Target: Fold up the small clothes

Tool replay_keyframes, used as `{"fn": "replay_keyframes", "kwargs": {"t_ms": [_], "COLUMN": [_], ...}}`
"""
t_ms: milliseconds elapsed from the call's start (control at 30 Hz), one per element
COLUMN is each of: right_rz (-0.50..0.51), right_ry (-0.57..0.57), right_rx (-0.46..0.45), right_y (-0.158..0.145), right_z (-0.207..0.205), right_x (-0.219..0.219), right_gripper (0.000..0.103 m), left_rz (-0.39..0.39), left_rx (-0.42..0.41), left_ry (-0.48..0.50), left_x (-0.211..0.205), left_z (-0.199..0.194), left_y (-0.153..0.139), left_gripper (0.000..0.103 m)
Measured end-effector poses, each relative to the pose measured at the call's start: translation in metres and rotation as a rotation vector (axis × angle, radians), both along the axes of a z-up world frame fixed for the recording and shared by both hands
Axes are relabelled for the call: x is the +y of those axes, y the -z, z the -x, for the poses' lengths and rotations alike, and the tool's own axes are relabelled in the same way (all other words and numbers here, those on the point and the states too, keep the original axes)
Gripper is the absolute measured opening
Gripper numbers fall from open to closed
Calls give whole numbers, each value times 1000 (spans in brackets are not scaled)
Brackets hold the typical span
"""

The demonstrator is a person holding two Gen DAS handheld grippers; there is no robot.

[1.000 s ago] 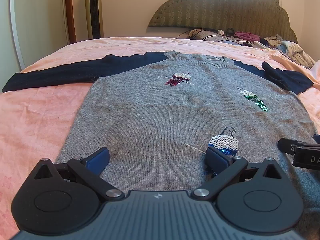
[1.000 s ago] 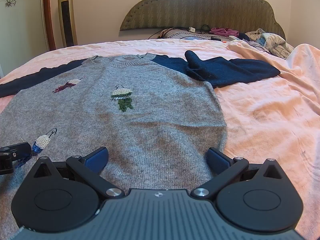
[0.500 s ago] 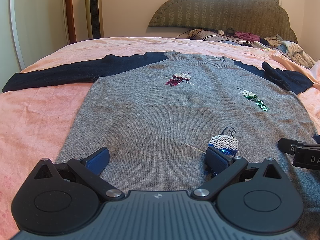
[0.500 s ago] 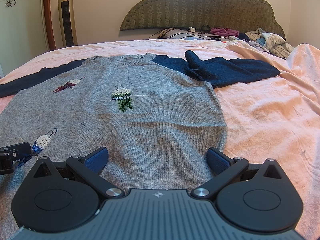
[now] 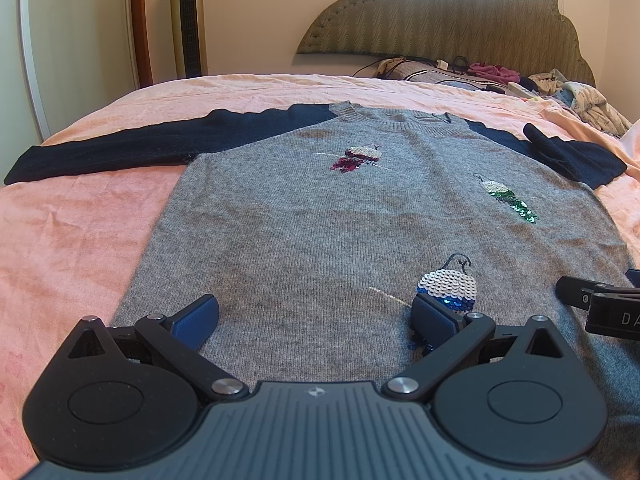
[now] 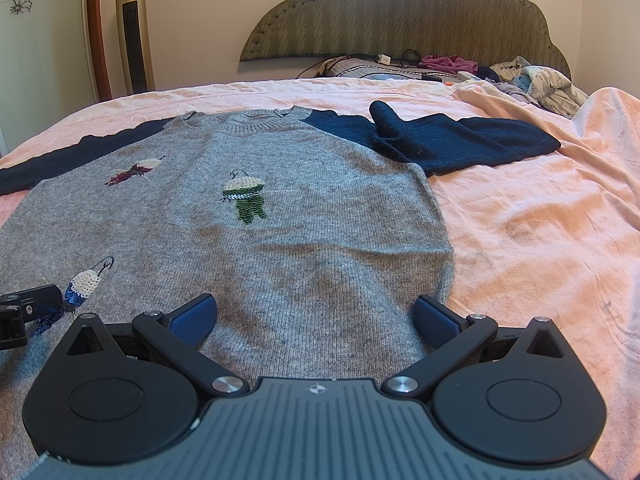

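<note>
2 grippers sit low over the near hem of a grey sweater point(image 5: 304, 220), side by side. Left gripper point(image 5: 316, 314): jaws spread wide, blue pads clear of each other, nothing between them but knit fabric below; whether the pads touch the fabric cannot be told. Right gripper point(image 6: 314, 314): jaws likewise spread wide, empty, its right pad at the sweater's right hem corner. Each gripper's black tip shows at the edge of the other's view.

Sweater lies flat, front up, on a pink bedsheet point(image 6: 540, 248), collar toward the headboard. 3 sequin bird motifs show on the chest: blue point(image 5: 448, 286) nearest, just beyond the left gripper's right pad; green point(image 6: 245, 196) at mid-body; red point(image 5: 356, 158) near the collar. Left navy sleeve point(image 5: 120, 148) extends straight out. Right navy sleeve point(image 6: 452, 142) is partly bunched, with a fold standing up near the shoulder.

Beyond: loose clothes and cables point(image 6: 532, 84) by a padded headboard point(image 6: 400, 12); tower fan point(image 6: 134, 28) at the far wall.
</note>
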State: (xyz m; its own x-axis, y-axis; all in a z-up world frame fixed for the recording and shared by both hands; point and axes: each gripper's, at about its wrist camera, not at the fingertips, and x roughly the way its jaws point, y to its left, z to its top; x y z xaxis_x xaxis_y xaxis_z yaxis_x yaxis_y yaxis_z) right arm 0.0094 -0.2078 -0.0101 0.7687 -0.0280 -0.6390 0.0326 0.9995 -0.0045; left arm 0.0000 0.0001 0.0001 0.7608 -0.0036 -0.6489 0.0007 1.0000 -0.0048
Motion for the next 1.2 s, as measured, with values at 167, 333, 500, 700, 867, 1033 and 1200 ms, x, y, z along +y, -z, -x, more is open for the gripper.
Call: {"fn": "replay_keyframes", "kwargs": {"t_ms": [167, 333, 500, 700, 867, 1033, 1200], "right_rz": [0, 0, 0, 0, 1, -6, -385], "right_ry": [0, 0, 0, 0, 0, -21, -38], "right_rx": [0, 0, 0, 0, 0, 13, -82], "right_y": [0, 0, 0, 0, 1, -1, -41], "right_z": [0, 0, 0, 0, -1, -1, -6], "right_x": [0, 0, 0, 0, 0, -1, -66], "right_gripper": [103, 103, 103, 103, 103, 103, 103], "left_rz": [0, 0, 0, 0, -9, -6, 2], "left_rx": [0, 0, 0, 0, 0, -1, -1], "left_ry": [0, 0, 0, 0, -2, -2, -1], "left_x": [0, 0, 0, 0, 0, 0, 1], "left_z": [0, 0, 0, 0, -1, -1, 1], "left_y": [0, 0, 0, 0, 0, 0, 0], "left_gripper": [103, 103, 103, 103, 103, 103, 103]}}
